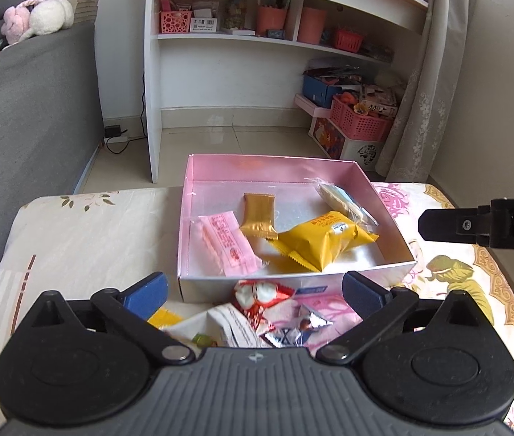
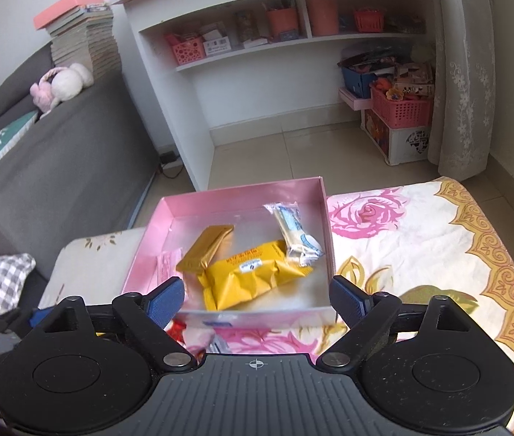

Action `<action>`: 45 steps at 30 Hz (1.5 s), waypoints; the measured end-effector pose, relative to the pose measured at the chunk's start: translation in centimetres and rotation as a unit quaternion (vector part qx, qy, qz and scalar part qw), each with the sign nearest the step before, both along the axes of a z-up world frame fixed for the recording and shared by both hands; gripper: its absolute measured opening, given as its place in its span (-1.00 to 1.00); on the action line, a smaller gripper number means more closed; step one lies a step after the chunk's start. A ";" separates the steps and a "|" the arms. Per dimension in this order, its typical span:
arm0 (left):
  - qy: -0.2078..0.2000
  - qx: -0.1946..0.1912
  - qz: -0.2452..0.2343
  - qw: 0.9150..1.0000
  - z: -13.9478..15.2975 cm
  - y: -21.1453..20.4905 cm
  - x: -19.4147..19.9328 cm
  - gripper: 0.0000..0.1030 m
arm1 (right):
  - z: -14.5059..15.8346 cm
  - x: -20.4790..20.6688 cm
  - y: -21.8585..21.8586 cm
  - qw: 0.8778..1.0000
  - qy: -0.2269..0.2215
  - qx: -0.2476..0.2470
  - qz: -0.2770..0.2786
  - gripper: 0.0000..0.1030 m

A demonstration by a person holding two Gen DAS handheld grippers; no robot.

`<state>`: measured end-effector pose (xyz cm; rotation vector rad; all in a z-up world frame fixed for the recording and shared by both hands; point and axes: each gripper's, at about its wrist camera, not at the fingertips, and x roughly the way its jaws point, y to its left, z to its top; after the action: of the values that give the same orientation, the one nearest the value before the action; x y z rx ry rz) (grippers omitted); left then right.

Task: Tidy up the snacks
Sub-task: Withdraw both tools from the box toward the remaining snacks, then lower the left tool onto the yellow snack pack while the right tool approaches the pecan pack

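Observation:
A pink box (image 1: pixel 191 196) (image 2: pixel 324 210) stands on the floral table. It holds a pink packet (image 1: pixel 228 247), a gold bar (image 1: pixel 258 216) (image 2: pixel 204 250), a yellow pack (image 1: pixel 324 239) (image 2: pixel 249 276) and a clear wrapped biscuit (image 1: pixel 344 200) (image 2: pixel 293 230). Loose snacks lie in front of the box: a red-and-white candy (image 1: pixel 260 296), a silver wrapper (image 1: pixel 293 330) and a white packet (image 1: pixel 235 323). My left gripper (image 1: pixel 255 290) is open and empty above these loose snacks. My right gripper (image 2: pixel 257 298) is open and empty over the box's near wall; it shows at the right edge of the left wrist view (image 1: pixel 482 223).
A grey sofa (image 1: pixel 28 109) stands at the left. A white shelf unit (image 1: pixel 220 36) with baskets is behind the table. Pink baskets and boxes (image 1: pixel 358 120) sit on the floor by a curtain (image 1: pixel 435 72). The floral cloth (image 2: pixel 420 247) extends right of the box.

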<state>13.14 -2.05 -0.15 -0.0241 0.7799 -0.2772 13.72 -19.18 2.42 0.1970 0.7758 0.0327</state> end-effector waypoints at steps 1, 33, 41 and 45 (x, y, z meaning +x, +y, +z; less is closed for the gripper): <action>0.001 -0.003 0.000 1.000 0.0 0.2 -0.4 0.99 | 0.1 -0.5 0.1 1.000 0.000 -0.004 0.002 0.77; -0.010 0.023 -0.055 0.998 -3.7 2.4 -9.9 0.99 | -4.5 -11.2 -0.8 0.996 -0.019 -0.074 0.039 0.80; -0.015 0.027 -0.085 0.996 -5.0 0.7 -10.7 0.99 | -6.2 -12.7 -0.9 0.988 -0.020 -0.133 0.075 0.81; -0.021 0.035 -0.096 0.995 -5.4 -0.3 -10.9 0.98 | -6.7 -12.8 -0.7 0.987 -0.017 -0.139 0.083 0.81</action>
<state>2.28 -2.31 -5.55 0.1220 0.7501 -0.4311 0.87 -19.89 -4.29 -0.1327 0.7531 0.0844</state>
